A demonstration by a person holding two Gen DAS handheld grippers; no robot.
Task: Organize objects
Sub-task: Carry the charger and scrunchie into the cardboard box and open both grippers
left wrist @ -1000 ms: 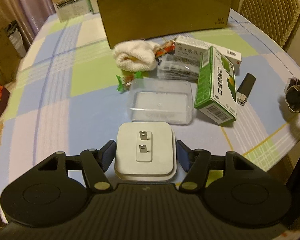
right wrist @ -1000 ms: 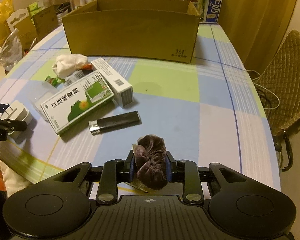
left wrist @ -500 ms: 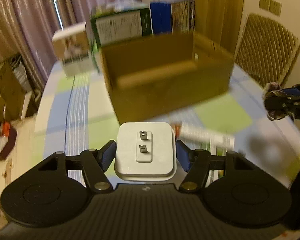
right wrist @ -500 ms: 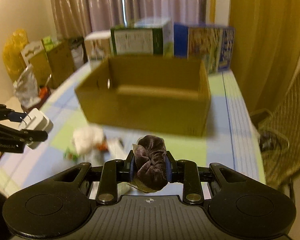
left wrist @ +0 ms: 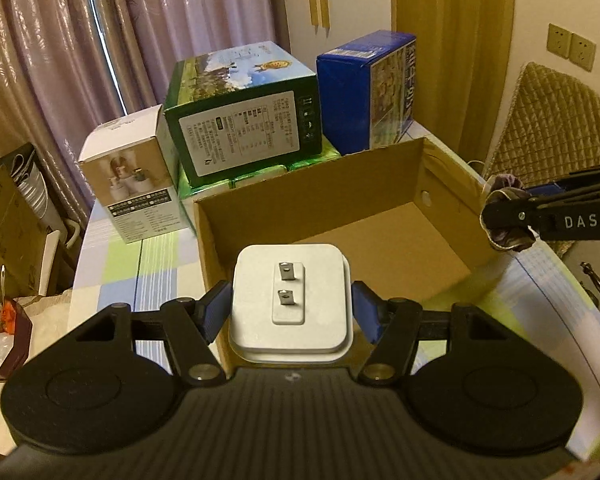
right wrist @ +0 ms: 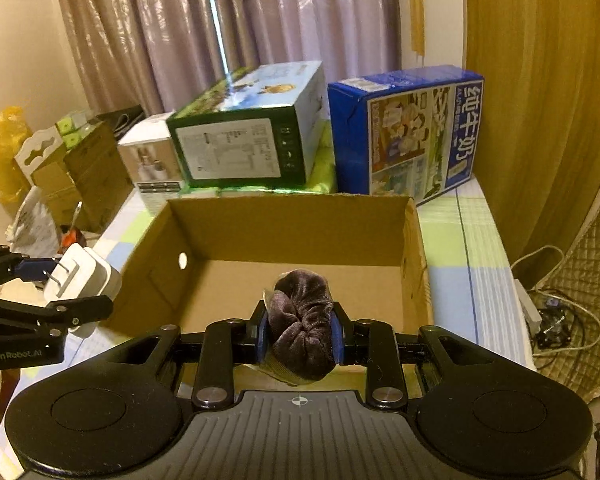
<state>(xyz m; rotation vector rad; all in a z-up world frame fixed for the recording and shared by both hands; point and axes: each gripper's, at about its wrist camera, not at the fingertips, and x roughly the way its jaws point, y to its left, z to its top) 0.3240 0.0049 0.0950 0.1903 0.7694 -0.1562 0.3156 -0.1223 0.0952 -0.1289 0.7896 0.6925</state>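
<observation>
My left gripper (left wrist: 290,306) is shut on a white plug adapter (left wrist: 290,300), prongs facing the camera, held over the near left corner of an open cardboard box (left wrist: 380,236). The right gripper (right wrist: 300,330) is shut on a dark purple velvet scrunchie (right wrist: 302,320), held above the near rim of the same box (right wrist: 284,232), whose floor looks bare. In the right wrist view the left gripper (right wrist: 66,286) with the adapter (right wrist: 82,278) hangs at the box's left side. In the left wrist view the right gripper (left wrist: 508,218) with the scrunchie (left wrist: 506,216) sits beyond the box's right wall.
Behind the box stand a white carton (left wrist: 134,196), a green carton (left wrist: 244,108) and a blue milk carton (right wrist: 412,132). A quilted chair (left wrist: 556,128) is at the right, and cables (right wrist: 556,316) lie on the floor. Bags and boxes (right wrist: 60,168) crowd the left.
Both grippers have lifted off the table and moved forward to the cardboard box, still holding the adapter and the scrunchie. The loose items on the table have dropped out of view.
</observation>
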